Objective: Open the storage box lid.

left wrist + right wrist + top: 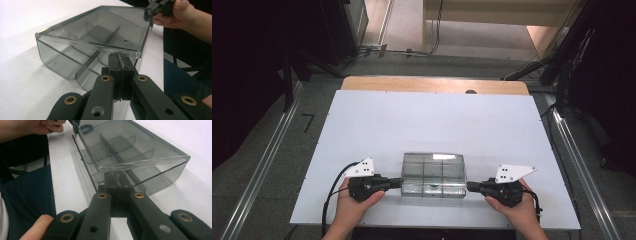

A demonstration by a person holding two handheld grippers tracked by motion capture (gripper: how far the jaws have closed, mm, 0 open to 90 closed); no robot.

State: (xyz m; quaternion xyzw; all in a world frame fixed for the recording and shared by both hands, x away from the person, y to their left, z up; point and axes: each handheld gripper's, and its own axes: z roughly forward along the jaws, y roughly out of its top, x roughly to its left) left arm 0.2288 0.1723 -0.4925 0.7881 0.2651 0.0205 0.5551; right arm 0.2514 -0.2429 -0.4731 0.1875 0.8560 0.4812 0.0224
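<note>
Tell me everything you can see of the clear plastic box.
The box is a shallow, smoke-tinted see-through plastic organiser, open on top, with thin dividers splitting it into compartments that look empty. Its corners are rounded and a lip runs round the rim. It sits near the front edge of the white table. The left gripper is shut on its left end and the right gripper on its right end, each close to the near corner.

A white tabletop [377, 125] is laid over a wooden table whose light-brown edge [412, 83] is seen along the far side. Near the front edge, at the middle, a clear smoky-grey plastic organizer box [433, 174] is seen on the white surface, its inside split by thin dividers into several compartments. The box is tilted in the gripper views.
</note>
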